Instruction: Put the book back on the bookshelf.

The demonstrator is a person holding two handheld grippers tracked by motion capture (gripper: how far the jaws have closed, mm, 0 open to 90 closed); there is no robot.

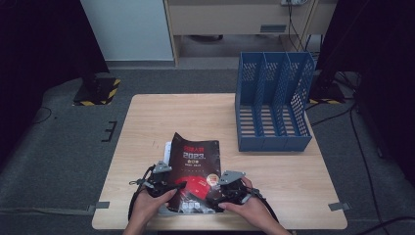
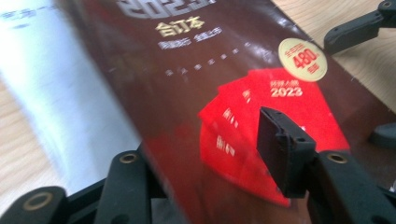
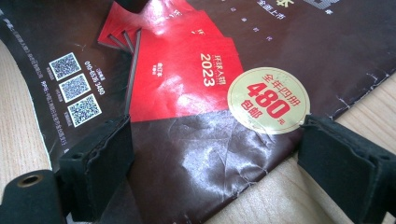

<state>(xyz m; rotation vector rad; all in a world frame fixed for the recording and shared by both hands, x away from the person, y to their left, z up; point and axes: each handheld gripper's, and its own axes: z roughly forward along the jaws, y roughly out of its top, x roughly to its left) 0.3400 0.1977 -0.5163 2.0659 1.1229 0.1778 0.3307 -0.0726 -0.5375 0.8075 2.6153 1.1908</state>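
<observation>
A dark brown magazine (image 1: 195, 171) with red booklets and "2023" printed on its cover lies at the table's near middle. Its left edge is raised, and pale inner pages (image 2: 60, 102) show beneath. My left gripper (image 1: 164, 182) is at that raised edge. In the left gripper view one pad (image 2: 275, 149) stands over the cover (image 2: 187, 93) and the other jaw sits below the edge, a wide gap between them. My right gripper (image 1: 229, 188) is open and straddles the magazine's near right corner (image 3: 224, 154), beside the round gold "480" sticker (image 3: 268, 100).
A blue three-slot file holder (image 1: 274, 103) stands on the wooden table (image 1: 161, 117) at the back right, its slots open toward me. Both hands come in over the table's front edge. Dark stands and cables flank the table on the floor.
</observation>
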